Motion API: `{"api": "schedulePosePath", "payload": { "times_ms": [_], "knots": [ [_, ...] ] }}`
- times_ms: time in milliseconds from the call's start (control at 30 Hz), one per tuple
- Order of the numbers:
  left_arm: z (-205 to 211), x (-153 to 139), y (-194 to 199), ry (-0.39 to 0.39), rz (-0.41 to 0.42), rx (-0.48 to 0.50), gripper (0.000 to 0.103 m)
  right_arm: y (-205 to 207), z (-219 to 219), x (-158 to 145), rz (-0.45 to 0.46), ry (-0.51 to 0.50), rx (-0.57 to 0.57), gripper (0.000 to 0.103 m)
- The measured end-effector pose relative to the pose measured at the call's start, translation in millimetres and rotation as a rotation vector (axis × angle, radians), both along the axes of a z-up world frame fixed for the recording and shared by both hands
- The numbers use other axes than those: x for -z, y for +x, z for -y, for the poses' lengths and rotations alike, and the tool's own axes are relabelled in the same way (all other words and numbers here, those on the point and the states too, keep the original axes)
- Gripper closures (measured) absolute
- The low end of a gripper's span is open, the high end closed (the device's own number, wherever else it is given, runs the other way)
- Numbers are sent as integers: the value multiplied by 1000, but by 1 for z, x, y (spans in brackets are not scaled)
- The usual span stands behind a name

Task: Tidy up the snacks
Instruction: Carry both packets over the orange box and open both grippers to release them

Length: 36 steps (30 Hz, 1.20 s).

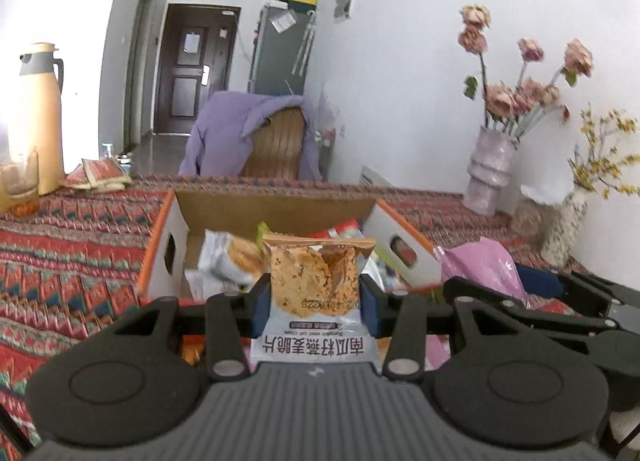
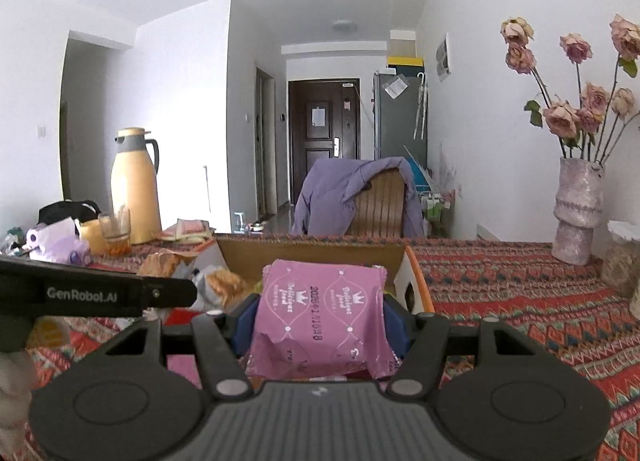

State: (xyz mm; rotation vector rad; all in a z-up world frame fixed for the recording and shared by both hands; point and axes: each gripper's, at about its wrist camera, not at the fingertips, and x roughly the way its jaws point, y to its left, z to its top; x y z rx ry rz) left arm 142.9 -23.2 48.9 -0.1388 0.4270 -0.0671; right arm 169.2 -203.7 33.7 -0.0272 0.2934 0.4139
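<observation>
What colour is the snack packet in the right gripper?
Pink-purple, with a white crown pattern: the packet shows best in the right wrist view.

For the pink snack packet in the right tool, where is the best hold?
Across its flat middle, as now: the right tool comes from the near side and its pads press the pink snack packet at both side edges. The packet is thin and soft, so a mid-body pinch limits flopping.
</observation>
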Motion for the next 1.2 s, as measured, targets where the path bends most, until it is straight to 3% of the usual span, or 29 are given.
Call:
{"api": "schedulePosePath", "payload": {
  "times_ms": [300,533,700,867,1200],
  "knots": [
    [-17,-17,36,-7,36,-51,58,50,-23,-17,-7,24,-18,41],
    [-32,-15,68,-18,36,-100,58,88,-45,-18,-29,26,-12,40],
    [-38,-4,90,17,34,-166,58,113,-60,-8,-57,15,-4,40],
    [-49,12,102,-1,19,-208,58,132,-70,10,-79,16,27,40],
    [-55,31,107,-4,2,-195,58,140,-73,32,-102,18,38,40]
  ]
}}
